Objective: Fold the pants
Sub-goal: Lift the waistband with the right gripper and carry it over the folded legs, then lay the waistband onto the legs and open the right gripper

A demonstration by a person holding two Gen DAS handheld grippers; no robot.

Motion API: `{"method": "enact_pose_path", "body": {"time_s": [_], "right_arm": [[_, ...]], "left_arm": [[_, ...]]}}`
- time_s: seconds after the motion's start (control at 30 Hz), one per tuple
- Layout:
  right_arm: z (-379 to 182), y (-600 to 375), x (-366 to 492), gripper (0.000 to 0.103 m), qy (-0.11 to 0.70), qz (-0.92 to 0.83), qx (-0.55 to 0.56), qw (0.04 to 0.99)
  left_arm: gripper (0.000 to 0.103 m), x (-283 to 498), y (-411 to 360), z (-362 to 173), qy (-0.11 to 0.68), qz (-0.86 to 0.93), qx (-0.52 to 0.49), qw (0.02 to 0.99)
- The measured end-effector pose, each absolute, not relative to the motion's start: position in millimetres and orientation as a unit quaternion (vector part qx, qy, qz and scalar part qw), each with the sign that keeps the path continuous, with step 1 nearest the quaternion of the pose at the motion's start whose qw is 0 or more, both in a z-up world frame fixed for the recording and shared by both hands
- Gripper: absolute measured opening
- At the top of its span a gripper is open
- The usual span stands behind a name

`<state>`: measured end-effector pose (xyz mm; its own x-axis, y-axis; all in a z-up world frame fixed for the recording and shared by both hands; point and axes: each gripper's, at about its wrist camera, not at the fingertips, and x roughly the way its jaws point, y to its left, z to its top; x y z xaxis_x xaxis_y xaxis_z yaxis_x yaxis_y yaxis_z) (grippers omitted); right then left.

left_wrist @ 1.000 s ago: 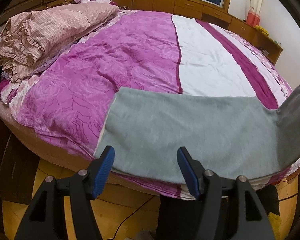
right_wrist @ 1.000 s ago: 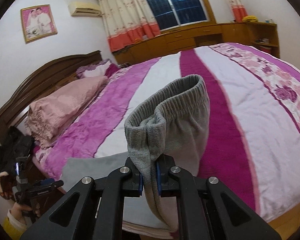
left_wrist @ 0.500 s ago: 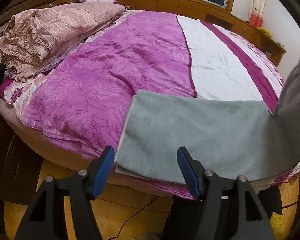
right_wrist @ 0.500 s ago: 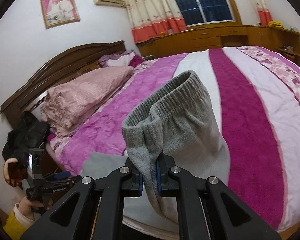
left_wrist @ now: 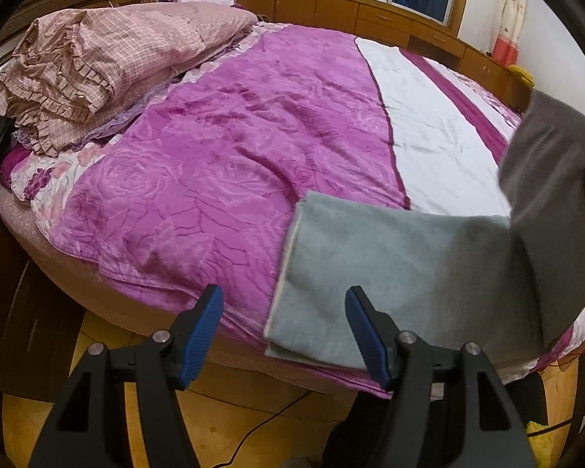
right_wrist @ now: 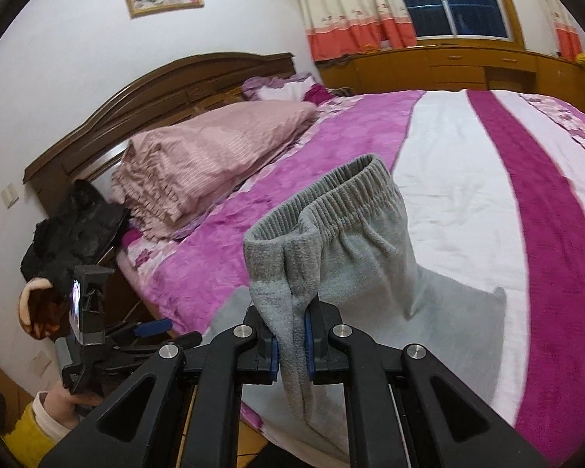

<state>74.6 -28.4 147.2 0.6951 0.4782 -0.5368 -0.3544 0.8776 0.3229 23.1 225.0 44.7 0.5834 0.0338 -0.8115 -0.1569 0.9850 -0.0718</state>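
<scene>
Right wrist view showed the bed (right_wrist: 468, 179) with your grey pants (right_wrist: 370, 257) along its near edge, legs flat, waistband lifted for a fold not yet laid. Your right gripper (right_wrist: 292, 337) was clamped on it; your left gripper (left_wrist: 282, 337) gaped, empty.

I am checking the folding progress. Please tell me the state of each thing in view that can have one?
Grey pants: waistband end lifted, leg end flat on the bed.
Right gripper: jaws shut on the pants near the waistband.
Left gripper: jaws open, holding nothing.
Bedspread: spread out, lightly wrinkled.
Pink quilt: folded, lying by the headboard.
Curtains: drawn aside.
</scene>
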Motion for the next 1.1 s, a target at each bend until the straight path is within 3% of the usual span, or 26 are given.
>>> {"method": "enact_pose_path", "body": {"time_s": [0.33, 0.5, 0.7, 0.73, 0.8, 1.1], "right_arm": [[87.4, 50.9, 96.1, 0.003, 0.378, 0.263, 0.062, 0.885], [52.5, 70.9, 107.7, 0.008, 0.407, 0.280, 0.060, 0.867], [26.9, 80.5, 113.0, 0.037, 0.449, 0.304, 0.062, 0.838], [26.6, 79.3, 110.2, 0.049, 0.448, 0.308, 0.063, 0.837], [29.1, 75.7, 103.0, 0.060, 0.444, 0.319, 0.068, 0.835], [50.6, 29.2, 68.9, 0.060, 0.423, 0.286, -0.003, 0.859]], "left_arm": [[0.068, 15.5, 248.5, 37.9, 0.449, 0.064, -0.079, 0.888], [0.068, 16.3, 250.2, 33.8, 0.449, 0.068, -0.092, 0.886], [0.068, 17.9, 249.1, 36.0, 0.445, 0.069, -0.105, 0.887], [0.068, 17.8, 247.2, 37.3, 0.444, 0.067, -0.105, 0.887], [0.068, 17.8, 243.6, 39.1, 0.442, 0.062, -0.107, 0.889], [0.068, 27.9, 207.9, 38.5, 0.445, 0.013, -0.122, 0.887]]}}
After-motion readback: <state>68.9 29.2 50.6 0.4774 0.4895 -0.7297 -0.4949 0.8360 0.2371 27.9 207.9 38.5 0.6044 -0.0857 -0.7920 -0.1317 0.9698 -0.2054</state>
